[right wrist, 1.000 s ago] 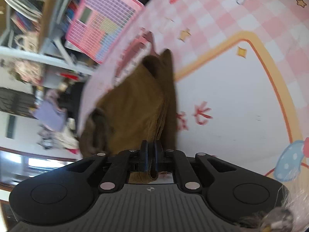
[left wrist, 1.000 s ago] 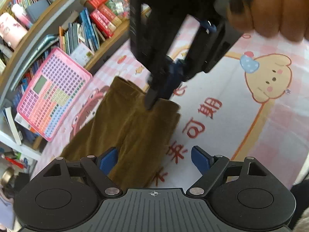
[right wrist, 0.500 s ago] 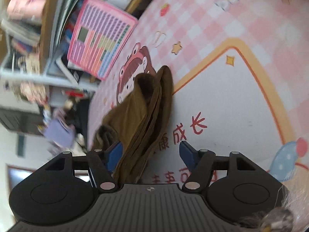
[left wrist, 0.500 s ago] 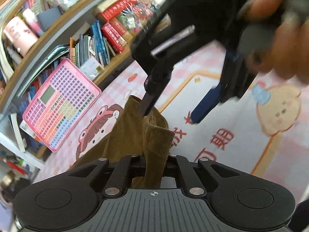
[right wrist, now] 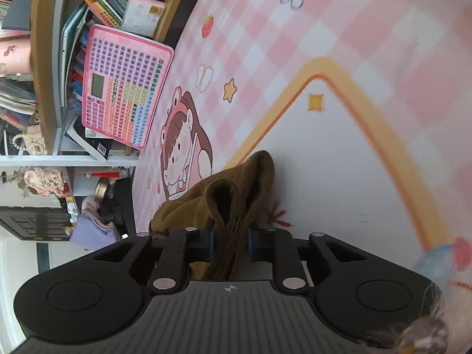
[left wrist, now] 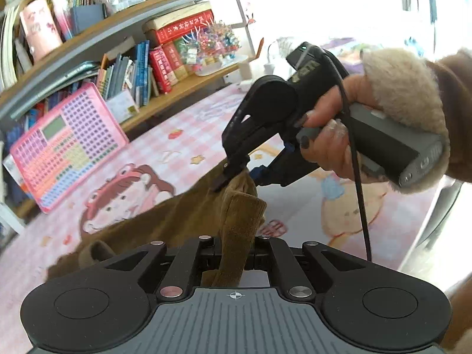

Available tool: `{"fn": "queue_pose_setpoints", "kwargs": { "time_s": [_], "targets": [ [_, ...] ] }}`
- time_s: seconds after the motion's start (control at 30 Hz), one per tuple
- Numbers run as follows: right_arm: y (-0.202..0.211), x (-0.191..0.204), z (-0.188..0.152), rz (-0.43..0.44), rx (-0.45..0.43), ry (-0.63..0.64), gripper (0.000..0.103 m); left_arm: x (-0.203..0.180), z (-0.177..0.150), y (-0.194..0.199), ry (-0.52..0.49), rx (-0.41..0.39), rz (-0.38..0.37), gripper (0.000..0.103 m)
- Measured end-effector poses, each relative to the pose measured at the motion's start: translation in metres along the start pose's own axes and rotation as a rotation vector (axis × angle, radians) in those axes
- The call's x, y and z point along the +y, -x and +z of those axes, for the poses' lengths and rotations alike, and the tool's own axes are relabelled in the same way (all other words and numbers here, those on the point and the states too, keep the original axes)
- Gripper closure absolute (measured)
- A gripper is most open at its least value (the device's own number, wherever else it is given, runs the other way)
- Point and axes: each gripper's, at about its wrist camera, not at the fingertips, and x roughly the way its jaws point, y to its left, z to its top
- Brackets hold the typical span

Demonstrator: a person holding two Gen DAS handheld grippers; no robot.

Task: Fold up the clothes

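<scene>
Garment: brown corduroy cloth point(left wrist: 183, 221), probably trousers, lying bunched on the pink cartoon mat point(left wrist: 183, 124), its near end lifted off the mat.

Left tongs point(left wrist: 234, 253): closed on a raised fold of the cloth. A second ago they stood open above it; half a second ago they had already clamped.

Right tongs point(right wrist: 230, 236): closed on a bundle of cloth layers, seen in the right wrist view. A second ago they gripped an edge, half a second ago they had let go and stood open, and now they have a fresh hold. In the left wrist view they pinch the cloth just beyond the left tongs' hold.

Right hand point(left wrist: 330, 135): wrapped round the tool's handle, fleecy cuff at the wrist.

What changed: both tools now hold the same end of the cloth, close together, and it has risen from the mat.

Meaning for the task: this looks like a regrasp finished, with the end ready to be carried over for a fold. The fold itself is not yet laid, and the far part is still rumpled.

Containers: bookshelf point(left wrist: 124, 41) behind the mat, packed with books; a pink keyboard toy point(left wrist: 65, 144) leans against it. Nothing from the task sits in it.

Risk: the thick bundle may slip unevenly.
</scene>
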Motion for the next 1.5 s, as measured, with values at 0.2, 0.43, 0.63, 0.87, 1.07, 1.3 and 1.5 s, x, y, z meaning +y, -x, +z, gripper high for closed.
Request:
{"fn": "queue_pose_setpoints", "kwargs": {
  "time_s": [0.2,0.43,0.63,0.87,1.07,1.3,1.5],
  "targets": [
    [0.035,0.040,-0.001,0.045,-0.094,0.072,0.087,0.020,0.008,0.026,0.153,-0.122,-0.076,0.097],
    [0.003,0.148,-0.029,0.113,-0.067,0.326,0.087,0.107,-0.031,0.075,0.563,-0.199,-0.078,0.096],
    [-0.078,0.210,-0.074,0.032,-0.009,0.489,0.082,0.179,-0.101,0.081,0.852,-0.112,-0.044,0.091],
    [-0.107,0.232,-0.106,0.061,-0.062,0.515,0.054,0.237,-0.160,0.093,0.892,0.015,0.024,0.048],
    [-0.063,0.201,-0.151,-0.214,-0.295,0.639,0.053,0.277,-0.155,0.077,0.920,-0.056,-0.132,0.033],
    [-0.066,0.134,-0.213,-0.417,-0.334,0.517,0.053,0.275,-0.111,0.026,0.764,-0.018,-0.191,0.091],
    [-0.094,0.131,-0.230,-0.497,-0.345,0.558,0.053,0.270,-0.114,0.017,0.635,0.021,-0.096,0.091]
  ]
}}
